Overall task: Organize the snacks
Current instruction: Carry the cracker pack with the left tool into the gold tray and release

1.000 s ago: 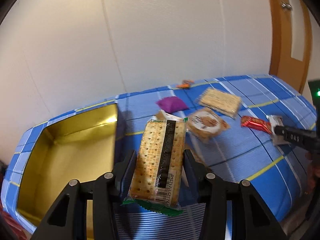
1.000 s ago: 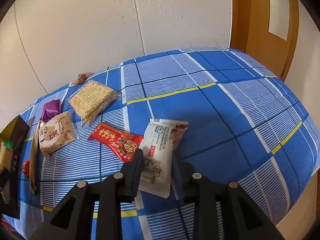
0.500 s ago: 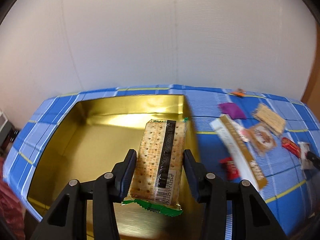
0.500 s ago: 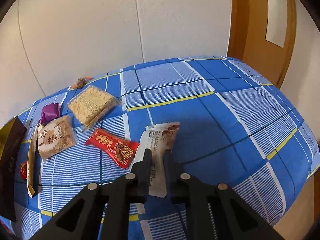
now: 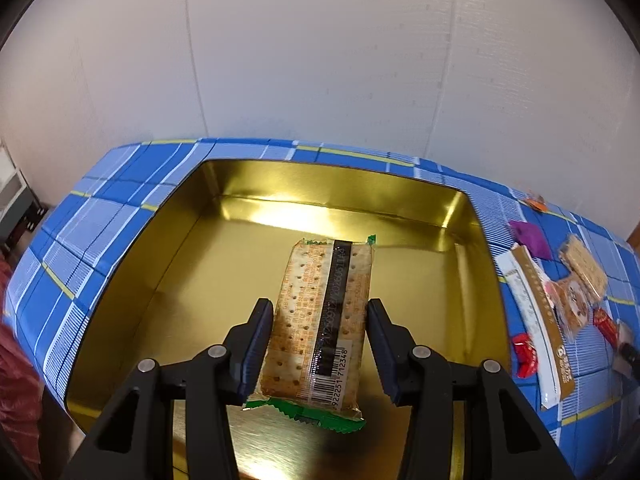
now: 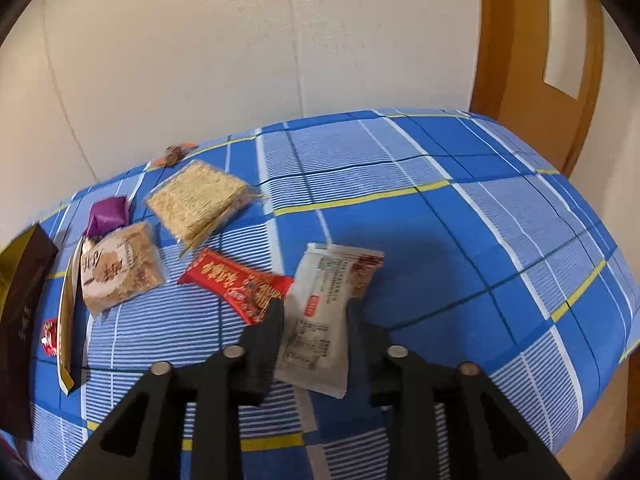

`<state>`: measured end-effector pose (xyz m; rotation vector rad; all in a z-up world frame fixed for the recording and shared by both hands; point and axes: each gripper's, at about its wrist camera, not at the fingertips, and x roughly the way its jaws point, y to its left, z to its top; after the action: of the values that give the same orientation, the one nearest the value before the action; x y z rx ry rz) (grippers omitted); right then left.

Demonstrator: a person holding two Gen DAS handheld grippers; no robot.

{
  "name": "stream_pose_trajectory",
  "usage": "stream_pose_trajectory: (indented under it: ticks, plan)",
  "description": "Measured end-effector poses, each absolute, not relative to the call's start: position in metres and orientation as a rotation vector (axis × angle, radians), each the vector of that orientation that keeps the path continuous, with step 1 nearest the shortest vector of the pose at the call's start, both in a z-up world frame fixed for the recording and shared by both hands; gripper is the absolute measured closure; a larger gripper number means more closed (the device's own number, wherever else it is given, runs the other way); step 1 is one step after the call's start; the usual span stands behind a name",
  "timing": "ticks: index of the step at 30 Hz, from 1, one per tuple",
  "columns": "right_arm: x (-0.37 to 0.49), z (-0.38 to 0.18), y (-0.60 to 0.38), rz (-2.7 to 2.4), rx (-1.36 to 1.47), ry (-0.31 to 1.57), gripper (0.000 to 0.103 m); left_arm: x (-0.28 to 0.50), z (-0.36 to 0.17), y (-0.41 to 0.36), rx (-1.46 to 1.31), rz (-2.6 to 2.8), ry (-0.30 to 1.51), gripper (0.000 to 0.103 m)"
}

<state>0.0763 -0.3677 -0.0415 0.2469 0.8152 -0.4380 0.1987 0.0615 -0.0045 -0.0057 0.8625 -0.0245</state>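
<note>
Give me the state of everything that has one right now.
left gripper, shut on cracker pack
cracker pack, held above gold tin
gold tin, open, nothing visible inside
right gripper, open, jaws just been opening
white packet, flat on cloth between right gripper's jaws
red packet, lying on cloth

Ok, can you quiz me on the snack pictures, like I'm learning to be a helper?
1. True or false: the left claw holds the cracker packet over the gold tin.
2. Pick one: which snack lies right next to the white packet on the table? A) the red packet B) a banana C) a drink can
3. Fill the gap: the purple packet lies on a ___ checked cloth.

Key: 1 true; 2 A; 3 blue.
</note>
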Motion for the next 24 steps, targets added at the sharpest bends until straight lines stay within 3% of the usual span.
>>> stream_pose_trajectory:
  ticks: [3,24]
  plan:
    - [0.082,-0.043,-0.360,-0.427,0.187,0.833,0.064,0.205,-0.007,0.072,-0.025,-0.012,0.882,0.055]
    - [0.091,-0.038,-0.326,-0.129,0.041,0.891,0.063,0.241,-0.013,0.100,-0.042,0.069,0.948,0.054]
